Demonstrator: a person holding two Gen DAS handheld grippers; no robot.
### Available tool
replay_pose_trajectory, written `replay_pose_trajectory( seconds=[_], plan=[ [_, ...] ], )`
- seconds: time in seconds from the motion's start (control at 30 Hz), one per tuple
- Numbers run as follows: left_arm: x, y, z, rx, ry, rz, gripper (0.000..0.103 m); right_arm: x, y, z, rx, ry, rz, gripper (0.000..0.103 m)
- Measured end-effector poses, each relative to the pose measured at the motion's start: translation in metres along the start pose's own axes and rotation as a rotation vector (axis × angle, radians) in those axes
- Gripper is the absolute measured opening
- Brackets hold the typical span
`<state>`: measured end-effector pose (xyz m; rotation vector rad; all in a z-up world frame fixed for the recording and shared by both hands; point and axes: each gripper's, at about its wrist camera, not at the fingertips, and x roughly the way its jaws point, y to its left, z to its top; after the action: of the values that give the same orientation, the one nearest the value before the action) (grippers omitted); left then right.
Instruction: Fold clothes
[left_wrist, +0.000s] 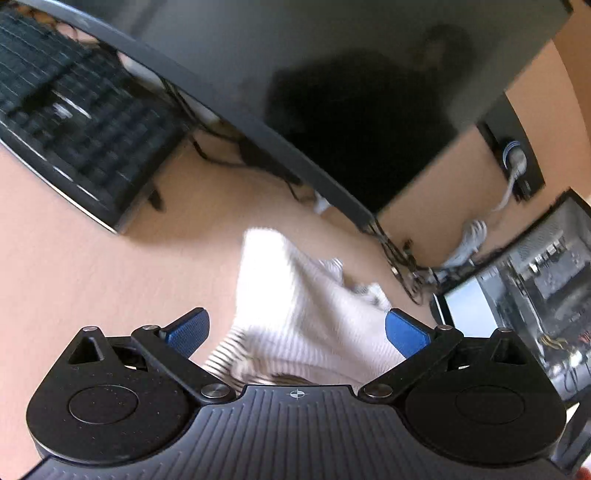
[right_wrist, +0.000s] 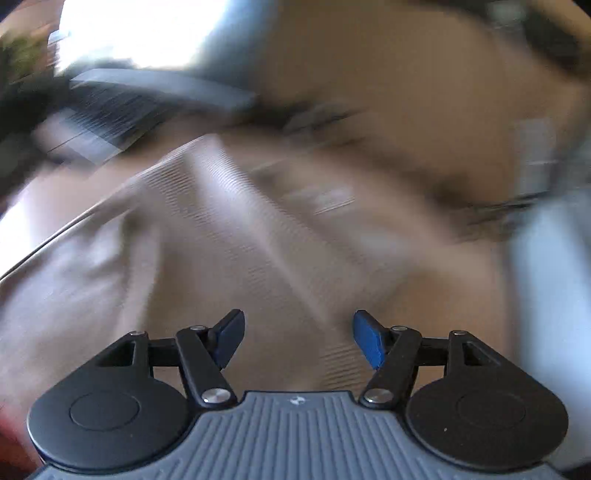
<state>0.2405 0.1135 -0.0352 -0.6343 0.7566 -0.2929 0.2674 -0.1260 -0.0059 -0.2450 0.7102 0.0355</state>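
A white ribbed garment (left_wrist: 295, 306) with thin stripes lies bunched on the peach desk (left_wrist: 92, 277). My left gripper (left_wrist: 295, 328) is open, its blue fingers wide apart with the cloth lying between and below them, held by neither. In the right wrist view, which is heavily blurred, the same pale ribbed garment (right_wrist: 240, 240) spreads across the desk. My right gripper (right_wrist: 298, 338) is open just above the cloth and holds nothing.
A black keyboard (left_wrist: 74, 122) lies at the far left. A dark monitor (left_wrist: 332, 92) stands behind the garment, with cables (left_wrist: 399, 254) under it. An open computer case (left_wrist: 535, 288) is at the right. The keyboard (right_wrist: 110, 114) shows blurred in the right view.
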Motion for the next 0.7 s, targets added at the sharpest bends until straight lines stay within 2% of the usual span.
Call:
replay_pose_trajectory(
  seconds=[0.07, 0.13, 0.3, 0.53, 0.63, 0.7],
  plan=[
    [0.009, -0.011, 0.000, 0.054, 0.036, -0.015, 0.103, -0.011, -0.017, 0.006, 0.068, -0.073, -0.078, 0.066],
    [0.013, -0.020, 0.002, 0.118, 0.063, -0.026, 0.103, -0.020, -0.029, 0.010, 0.140, -0.124, -0.095, 0.066],
    [0.022, -0.036, 0.005, 0.203, 0.103, -0.022, 0.103, -0.018, -0.039, 0.007, 0.303, -0.117, -0.006, 0.070],
    [0.025, -0.021, 0.008, 0.189, 0.117, 0.023, 0.103, 0.018, -0.048, -0.008, 0.490, -0.022, 0.052, 0.071],
    [0.017, -0.010, 0.012, 0.159, 0.099, 0.047, 0.103, 0.032, -0.046, 0.005, 0.472, -0.029, 0.069, 0.071],
    [0.006, -0.001, 0.015, 0.128, 0.077, 0.063, 0.103, 0.049, -0.042, 0.023, 0.446, -0.025, 0.127, 0.070]
  ],
)
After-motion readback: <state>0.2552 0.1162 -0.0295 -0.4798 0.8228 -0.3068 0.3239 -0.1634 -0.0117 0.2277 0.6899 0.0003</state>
